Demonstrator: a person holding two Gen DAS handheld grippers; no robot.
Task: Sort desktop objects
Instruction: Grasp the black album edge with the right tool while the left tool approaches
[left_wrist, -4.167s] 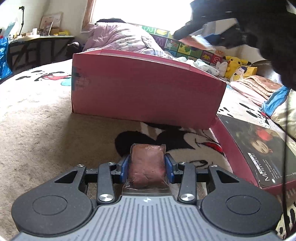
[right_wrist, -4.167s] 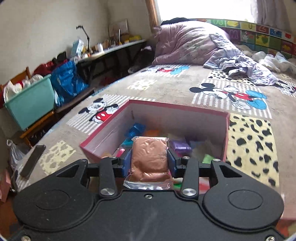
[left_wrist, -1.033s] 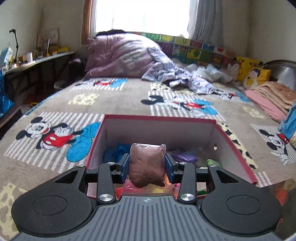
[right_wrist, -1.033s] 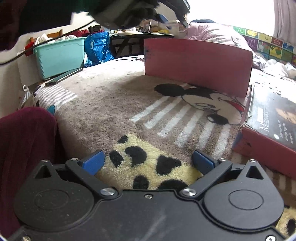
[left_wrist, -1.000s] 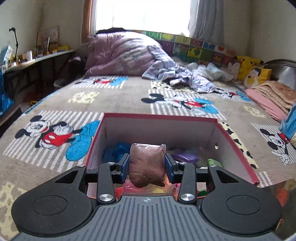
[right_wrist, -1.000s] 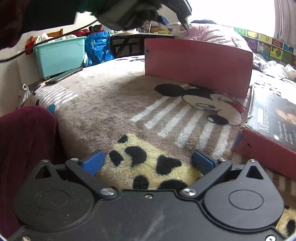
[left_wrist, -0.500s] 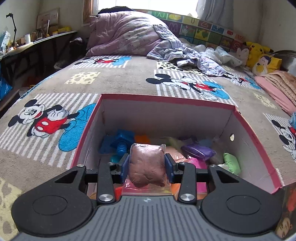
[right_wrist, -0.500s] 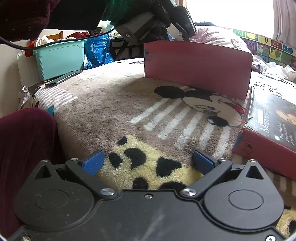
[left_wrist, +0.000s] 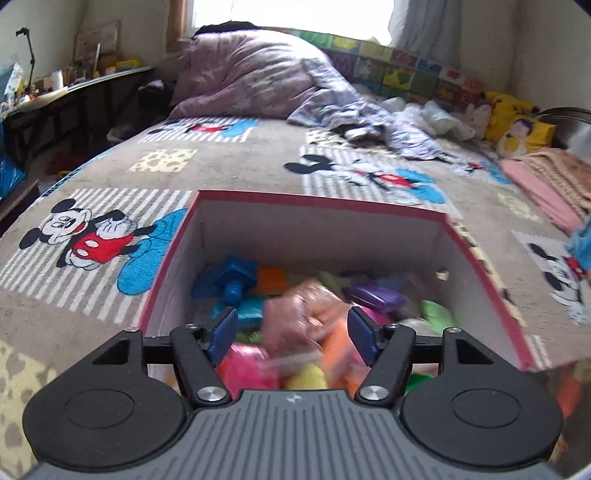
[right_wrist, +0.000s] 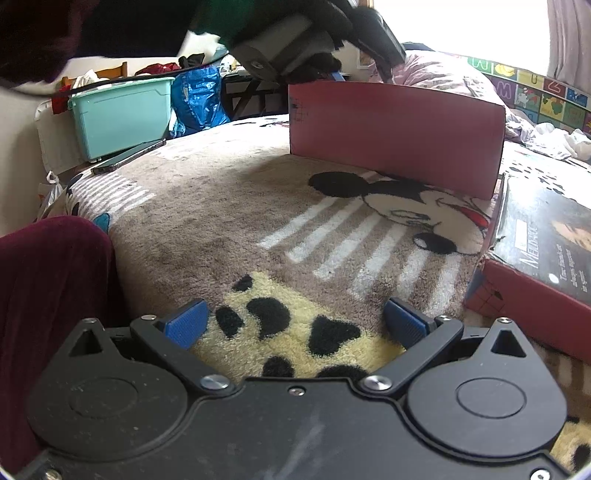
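Now my left gripper (left_wrist: 290, 334) hangs over the red box (left_wrist: 317, 202) with its blue pads spread apart, and the brown bag (left_wrist: 301, 319) sits blurred between them, touching neither pad that I can see. It is a clear pouch of brownish-pink dough, smeared by motion, so I cannot tell whether it has reached the pile below. The box is open-topped, pale inside, red at the rim, and sits on the Mickey blanket (left_wrist: 92, 236). Inside it lie a blue screw toy (left_wrist: 232, 278) at the far left, an orange piece (left_wrist: 271, 280) beside it, a purple bag (left_wrist: 376, 297) toward the right, a green lump (left_wrist: 437, 312) by the right wall, and pink (left_wrist: 245, 367) and yellow (left_wrist: 304, 376) lumps nearest me. My right gripper (right_wrist: 295, 325) is wide apart with nothing between its pads, low over the blanket's spotted yellow patch (right_wrist: 295, 328), well short of the box's red wall (right_wrist: 395, 133); a dark lid (right_wrist: 543, 236) lies just right of it. Half a second ago my left pads were clamped on the bag; they have since sprung apart and the bag has tilted loose. The right gripper has not changed.
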